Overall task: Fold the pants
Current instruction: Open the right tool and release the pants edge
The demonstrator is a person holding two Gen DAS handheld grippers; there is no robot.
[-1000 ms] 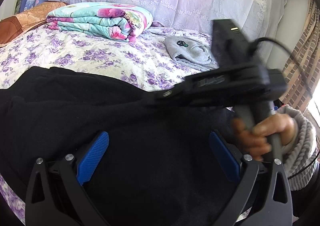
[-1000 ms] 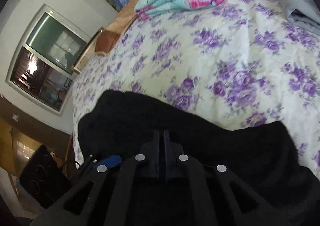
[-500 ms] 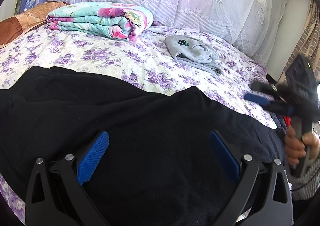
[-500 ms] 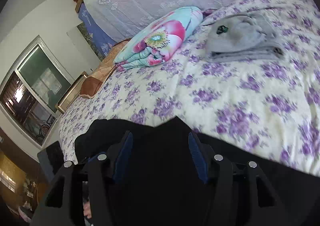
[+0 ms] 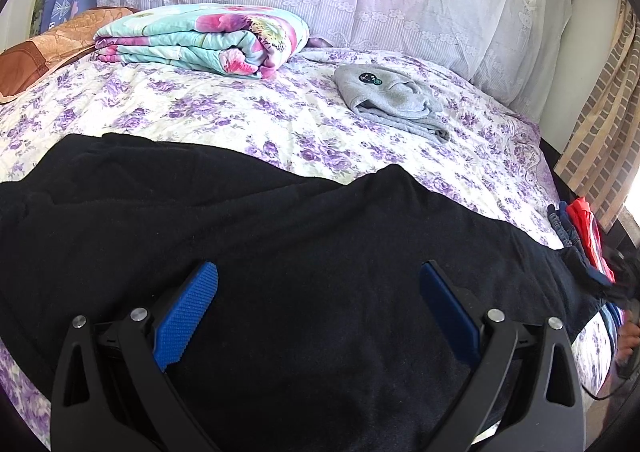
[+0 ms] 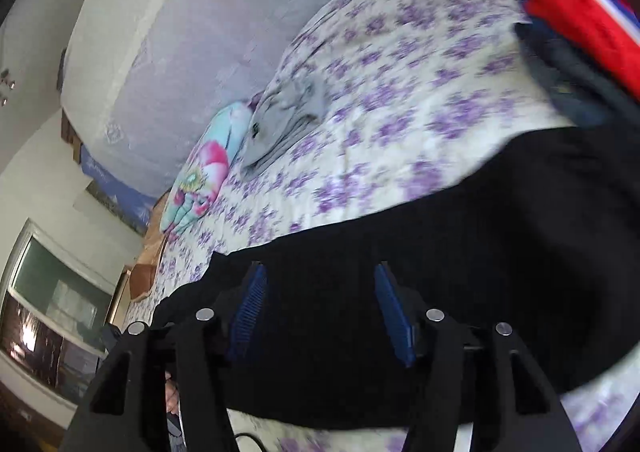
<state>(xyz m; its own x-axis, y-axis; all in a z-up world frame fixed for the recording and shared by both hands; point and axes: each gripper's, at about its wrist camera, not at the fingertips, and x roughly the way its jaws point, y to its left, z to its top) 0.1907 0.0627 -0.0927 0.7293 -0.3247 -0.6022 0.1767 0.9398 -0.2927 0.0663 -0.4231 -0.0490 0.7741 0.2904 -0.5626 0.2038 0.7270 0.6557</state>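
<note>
Black pants (image 5: 304, 252) lie spread across the near part of the bed (image 5: 240, 120), on the purple-flowered sheet, one folded layer running left to right with a peaked edge near the middle.

My left gripper (image 5: 318, 308) hasn't moved since a second ago: same spot over the pants, jaws wide apart, blue pads (image 5: 186, 316) clear of the cloth as far as I can see, nothing clamped.

My right gripper (image 6: 318, 308) is what changed. A second ago it crossed in front of the left camera with jaws together over the pants. Now it's out at the right end of the pants, barely visible at the left camera's right edge. Its jaws have just been opening and stand apart, with only black cloth seen beyond the gap and nothing gripped. Its view is motion-blurred and rolled.

The red and blue clothes pile (image 6: 576, 12) at the bed's right end now fills the upper right of that view. Grey garment (image 5: 392, 100) and floral blanket (image 5: 204, 40) unchanged.
</note>
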